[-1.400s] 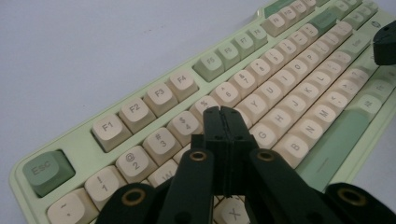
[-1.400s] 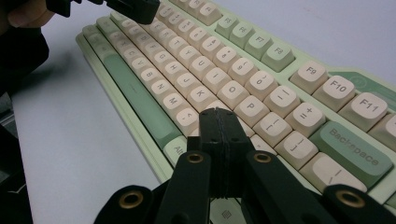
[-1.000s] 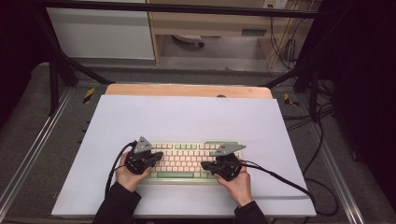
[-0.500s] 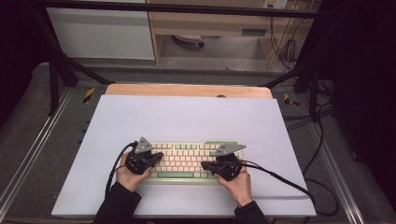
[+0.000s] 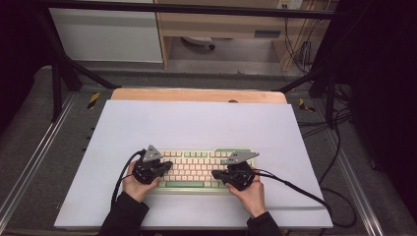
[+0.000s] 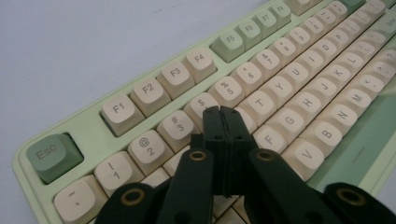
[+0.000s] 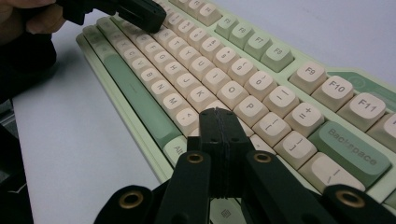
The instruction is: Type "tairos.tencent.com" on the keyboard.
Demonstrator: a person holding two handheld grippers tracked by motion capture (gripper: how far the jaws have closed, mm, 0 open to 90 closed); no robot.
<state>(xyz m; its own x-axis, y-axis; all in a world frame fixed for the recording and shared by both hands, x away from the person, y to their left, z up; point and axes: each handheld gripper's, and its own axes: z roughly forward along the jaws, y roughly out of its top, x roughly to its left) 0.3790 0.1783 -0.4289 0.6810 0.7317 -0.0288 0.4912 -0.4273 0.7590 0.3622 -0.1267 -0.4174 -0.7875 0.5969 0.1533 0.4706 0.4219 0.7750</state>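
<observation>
A wooden desk (image 5: 196,95) carried a white sheet (image 5: 196,123) covering nearly all of it. A pale green keyboard (image 5: 196,164) lay on the sheet near the desk's front edge, midway between its side edges.

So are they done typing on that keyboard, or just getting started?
Looks like the start. Done: the keyboard lies flat on the white mat, and both hands are in place. In hand: the left gripper, jaws shut, sits over the keys near E and R; the right gripper, also shut, sits near the P key. Left: pressing keys; I can't tell whether any key is down.
</observation>
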